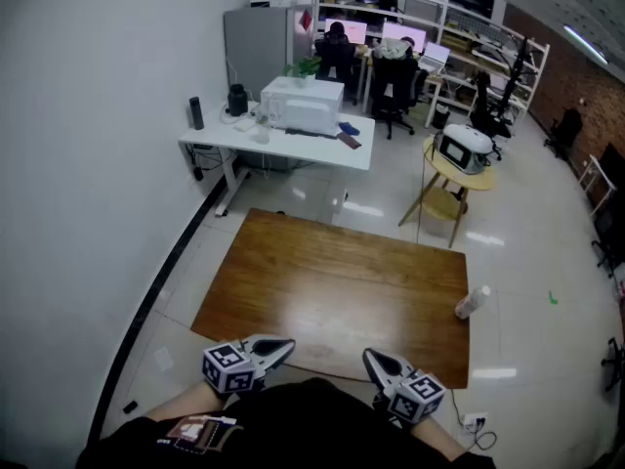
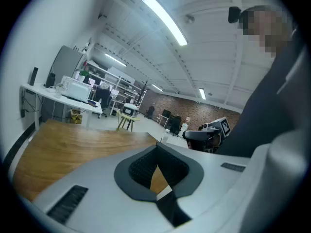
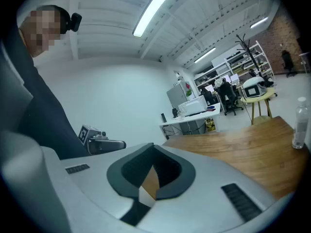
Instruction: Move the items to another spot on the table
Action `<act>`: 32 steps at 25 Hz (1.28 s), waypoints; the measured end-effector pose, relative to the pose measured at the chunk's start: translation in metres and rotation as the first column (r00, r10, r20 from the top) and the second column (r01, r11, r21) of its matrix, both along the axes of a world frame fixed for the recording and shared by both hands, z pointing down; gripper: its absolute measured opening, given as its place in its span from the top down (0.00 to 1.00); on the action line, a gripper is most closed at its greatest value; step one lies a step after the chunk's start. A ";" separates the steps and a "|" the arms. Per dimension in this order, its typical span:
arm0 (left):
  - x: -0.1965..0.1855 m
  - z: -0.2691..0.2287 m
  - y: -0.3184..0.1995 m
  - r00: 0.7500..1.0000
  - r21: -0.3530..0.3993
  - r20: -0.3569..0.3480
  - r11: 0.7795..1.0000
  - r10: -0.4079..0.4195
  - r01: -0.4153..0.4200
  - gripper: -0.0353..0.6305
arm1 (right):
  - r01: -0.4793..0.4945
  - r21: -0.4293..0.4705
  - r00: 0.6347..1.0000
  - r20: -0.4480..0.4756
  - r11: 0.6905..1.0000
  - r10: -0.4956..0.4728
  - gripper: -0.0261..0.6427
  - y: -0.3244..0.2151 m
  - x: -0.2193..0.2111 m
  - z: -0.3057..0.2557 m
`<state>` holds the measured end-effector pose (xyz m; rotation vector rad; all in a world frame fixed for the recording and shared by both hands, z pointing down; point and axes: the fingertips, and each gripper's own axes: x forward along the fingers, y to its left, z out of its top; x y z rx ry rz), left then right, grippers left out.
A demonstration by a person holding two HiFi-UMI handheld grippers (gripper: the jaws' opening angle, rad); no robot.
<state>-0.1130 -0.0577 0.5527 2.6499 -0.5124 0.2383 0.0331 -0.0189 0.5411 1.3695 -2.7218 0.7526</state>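
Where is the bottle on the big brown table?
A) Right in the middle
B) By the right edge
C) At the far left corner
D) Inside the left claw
B: the bottle sits right by the right edge of the table, and the rest of the tabletop is bare.

— From the head we look steeply down on the whole wooden table, from above its near edge.

— And our two gripper cameras sit low at that edge, close over the wood, facing across it and inward toward each other. All three views share the bottle and the far white desk.
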 end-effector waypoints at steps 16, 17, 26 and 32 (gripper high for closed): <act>0.129 0.008 -0.018 0.997 -0.005 -0.016 0.997 0.074 -0.075 0.95 | -0.131 0.016 0.989 -0.070 0.991 0.132 0.96 -0.016 0.151 0.010; 0.133 0.010 -0.027 0.997 -0.014 -0.022 0.997 0.080 -0.081 0.95 | -0.151 0.015 0.985 -0.077 0.988 0.152 0.96 -0.022 0.159 0.010; 0.226 0.032 -0.084 0.958 -0.038 0.006 0.957 0.288 -0.287 0.95 | -0.384 0.000 0.915 -0.137 0.923 0.380 0.96 -0.040 0.247 0.005; 0.320 0.052 -0.077 0.933 -0.021 0.103 0.939 0.345 -0.345 0.95 | -0.507 0.022 0.853 -0.130 0.861 0.506 0.96 -0.022 0.348 0.012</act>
